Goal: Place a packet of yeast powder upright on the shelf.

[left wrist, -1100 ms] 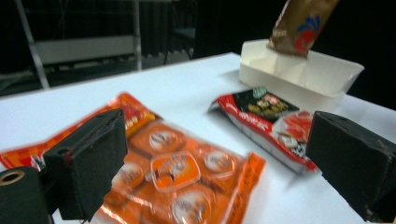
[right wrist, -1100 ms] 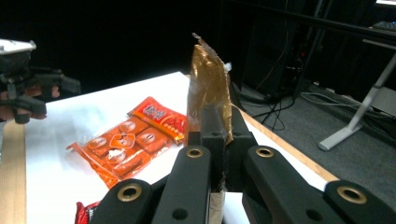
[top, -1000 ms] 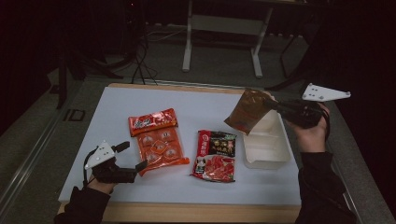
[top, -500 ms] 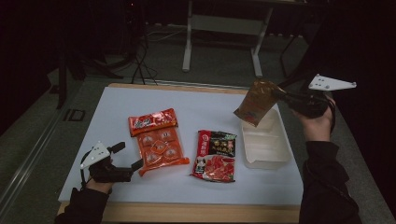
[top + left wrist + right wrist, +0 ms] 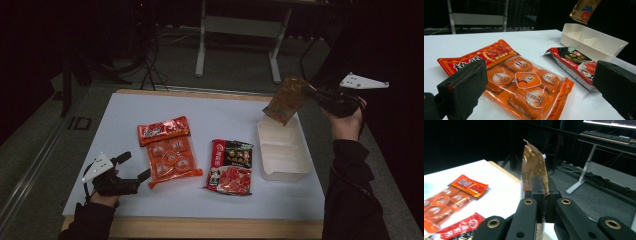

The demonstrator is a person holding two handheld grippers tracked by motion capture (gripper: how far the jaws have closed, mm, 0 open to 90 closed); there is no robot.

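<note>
In the high view the right gripper [image 5: 312, 95] is raised at the table's far right side, its jaws clamped on one edge of a brown-gold packet [image 5: 286, 99]. The packet hangs in the air over the far end of the white tray [image 5: 300, 162], clear of it. The left gripper [image 5: 134, 166] rests low on the white table [image 5: 225, 115] near its front left corner, jaws spread with nothing between them, just beside the orange snack pack [image 5: 169, 152]. A red and black packet [image 5: 231, 166] lies between that pack and the tray.

In the left gripper view the two black jaws stand wide apart, the orange snack pack [image 5: 524, 80] flat on the table ahead of them. Behind it lie the red and black packet [image 5: 574, 62] and the tray [image 5: 591, 41], with the brown-gold packet's [image 5: 584, 10] lower end above the tray.

In the right gripper view the jaws press together on the brown-gold packet [image 5: 532, 170], which stands roughly upright; its print is too dim to read.
</note>
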